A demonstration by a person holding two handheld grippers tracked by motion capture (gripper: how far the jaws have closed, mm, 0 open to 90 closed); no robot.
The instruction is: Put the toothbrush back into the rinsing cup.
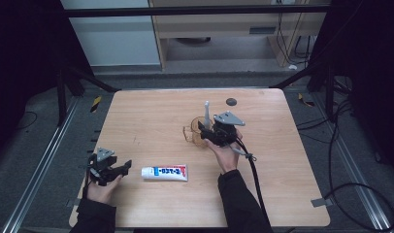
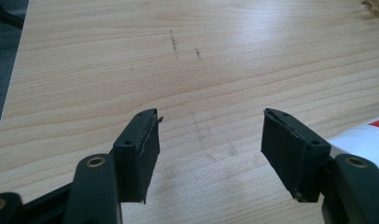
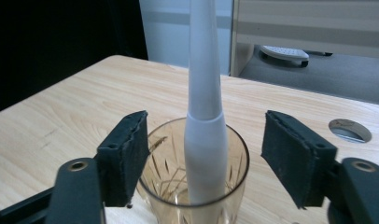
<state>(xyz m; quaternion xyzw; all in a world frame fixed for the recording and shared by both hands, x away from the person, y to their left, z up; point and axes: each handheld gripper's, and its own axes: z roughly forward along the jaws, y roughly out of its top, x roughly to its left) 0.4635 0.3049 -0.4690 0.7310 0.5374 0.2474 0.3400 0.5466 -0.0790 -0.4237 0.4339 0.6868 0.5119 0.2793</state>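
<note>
A white toothbrush-like handle stands upright in an amber cut glass near the table's middle. My right gripper sits level around it with its jaws wide apart on either side; the pads do not touch the handle or the glass. In the high view the right gripper is just right of the glass. A white toothpaste tube lies flat near the front. My left gripper rests low at the front left, open over bare wood, with the tube's end beside its right jaw.
The wooden table has a round dark cable hole at the back, seen also past the glass. A black cable trails from the right gripper toward the front edge. Metal rails and floor cables flank the table.
</note>
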